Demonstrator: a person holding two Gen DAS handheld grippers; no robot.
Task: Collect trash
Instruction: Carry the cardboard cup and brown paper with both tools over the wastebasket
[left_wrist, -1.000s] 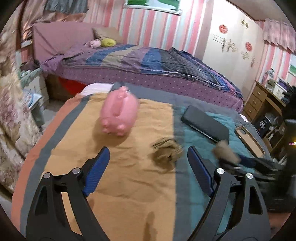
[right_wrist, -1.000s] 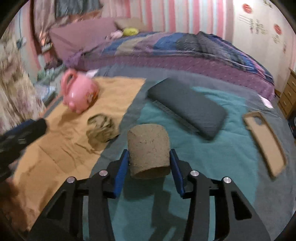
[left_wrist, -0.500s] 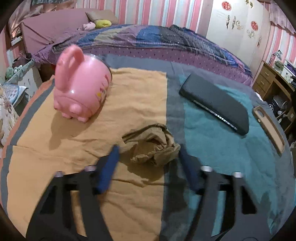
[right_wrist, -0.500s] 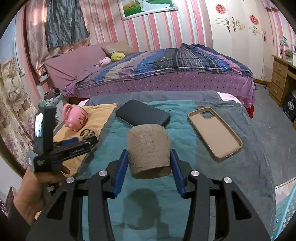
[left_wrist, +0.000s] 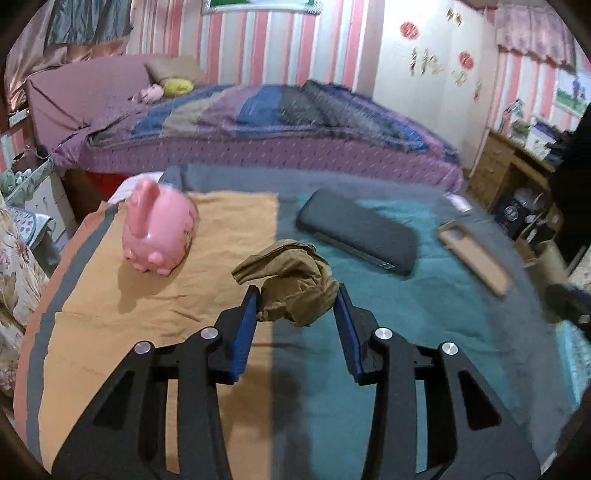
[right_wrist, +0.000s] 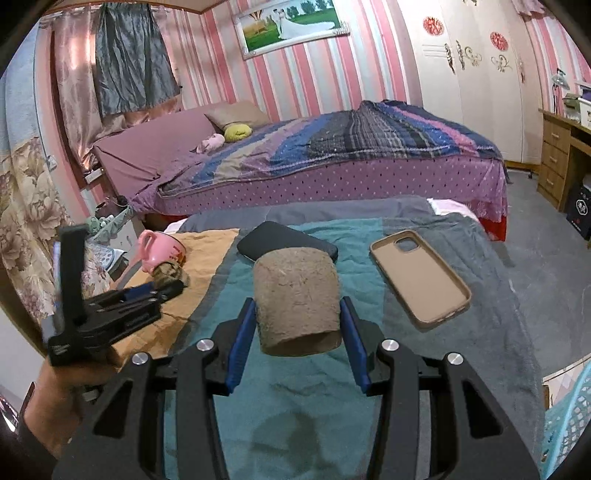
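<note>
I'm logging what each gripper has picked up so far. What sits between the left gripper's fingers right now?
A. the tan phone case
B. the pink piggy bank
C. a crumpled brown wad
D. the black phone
C: in the left wrist view the left gripper is closed on the crumpled brown wad, while the pink piggy bank, black phone and tan phone case lie apart on the blanket.

Roll (right_wrist: 297, 301): rough, matt, fibrous cardboard. Wad (left_wrist: 291, 278): crumpled, matt brown paper. Mug (left_wrist: 157, 230): glossy pink, smooth. Blanket (left_wrist: 424, 317): matt, napped cloth. Case (right_wrist: 421, 278): smooth, matt tan. Fingers (right_wrist: 240, 341): blue pads, black plastic.
</note>
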